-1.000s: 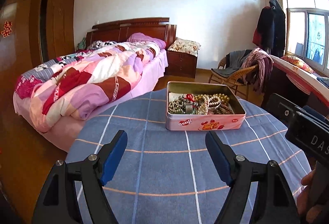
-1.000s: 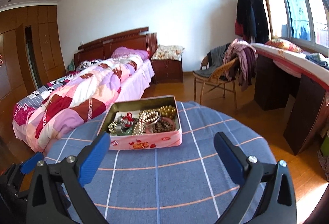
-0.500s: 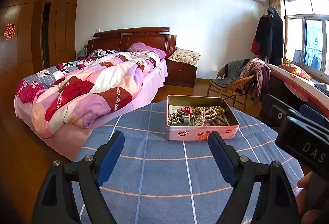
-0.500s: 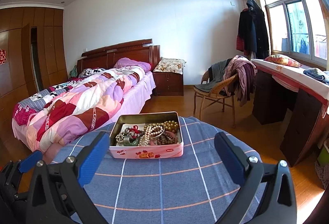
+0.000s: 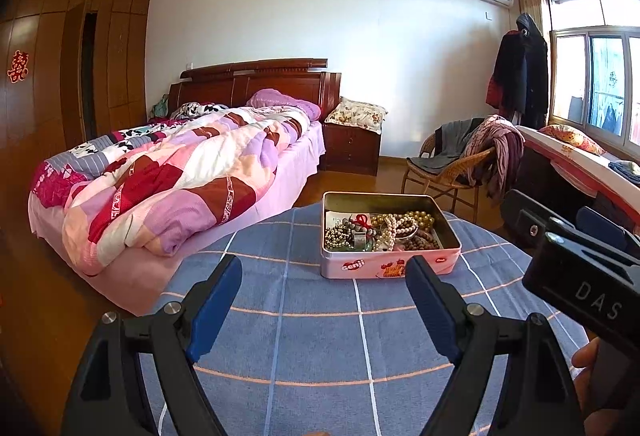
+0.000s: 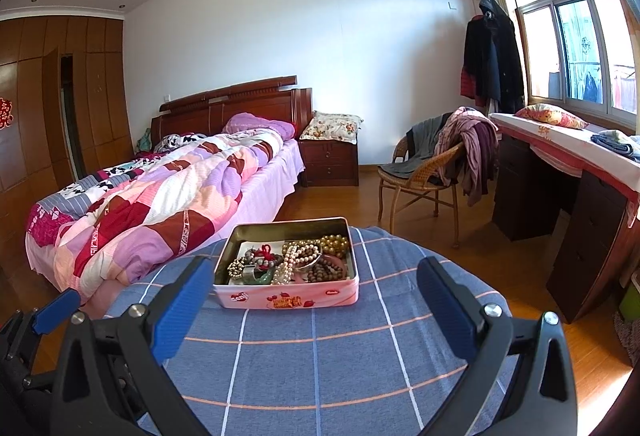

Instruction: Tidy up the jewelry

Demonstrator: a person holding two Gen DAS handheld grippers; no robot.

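A pink tin box (image 5: pixel 384 268) (image 6: pixel 288 296) stands lidless on a round table with a blue checked cloth (image 5: pixel 312 340) (image 6: pixel 320 364). It holds a tangle of jewelry (image 5: pixel 380 232) (image 6: pixel 292 260): pearl strings, brown bead bracelets, a red cord. My left gripper (image 5: pixel 324 300) hovers over the cloth in front of the box, open, with nothing between its blue pads. My right gripper (image 6: pixel 316 300) is open as well, its fingers framing the box from the near side without touching it. The right gripper's body (image 5: pixel 576 264) shows at the right of the left wrist view.
A bed with a patchwork quilt (image 5: pixel 172 171) stands left of the table. A wicker chair draped with clothes (image 6: pixel 432 171) and a dark desk (image 6: pixel 580 203) are to the right. A bedside cabinet (image 5: pixel 352 143) stands against the far wall. Wooden floor surrounds the table.
Both views have tilted upward a little, so the box sits lower and slightly farther in frame. The left jaws stand a touch wider than a second ago.
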